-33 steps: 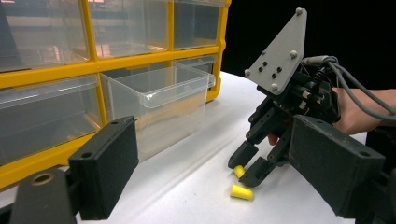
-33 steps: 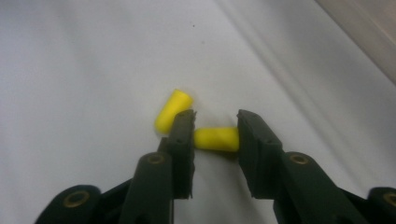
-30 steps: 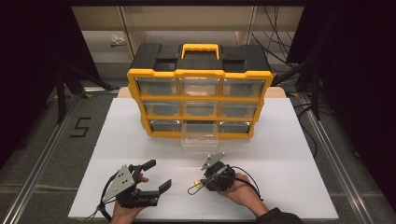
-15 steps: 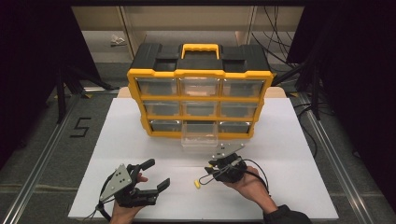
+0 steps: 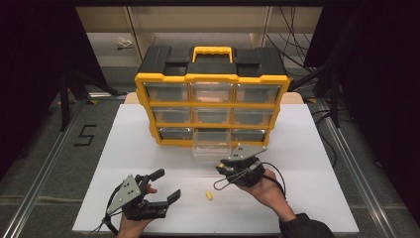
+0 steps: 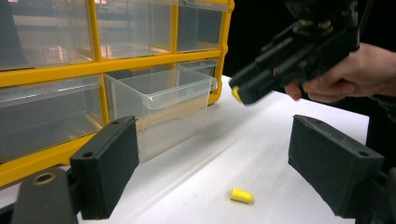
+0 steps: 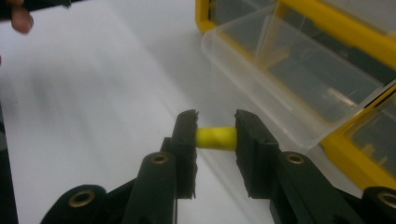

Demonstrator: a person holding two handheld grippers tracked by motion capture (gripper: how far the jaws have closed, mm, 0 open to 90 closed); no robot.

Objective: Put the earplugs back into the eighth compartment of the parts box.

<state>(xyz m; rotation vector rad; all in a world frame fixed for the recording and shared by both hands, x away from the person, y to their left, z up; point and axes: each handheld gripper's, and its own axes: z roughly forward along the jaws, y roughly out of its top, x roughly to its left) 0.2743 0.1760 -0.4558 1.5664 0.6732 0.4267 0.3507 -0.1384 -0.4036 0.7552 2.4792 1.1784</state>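
Yellow foam earplug point(image 7: 215, 138), short cylinder, pinched endwise btwn right gripper point(image 7: 215, 140) fingers.

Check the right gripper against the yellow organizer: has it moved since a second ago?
Yes. The right gripper, shut on a yellow earplug, has moved up the high view toward the organizer's pulled-out clear drawer.

A small yellow foam earplug point(image 7: 215, 138) was clamped endwise, lying level, above the white table. A second yellow earplug point(image 5: 209, 195) lay on its side.
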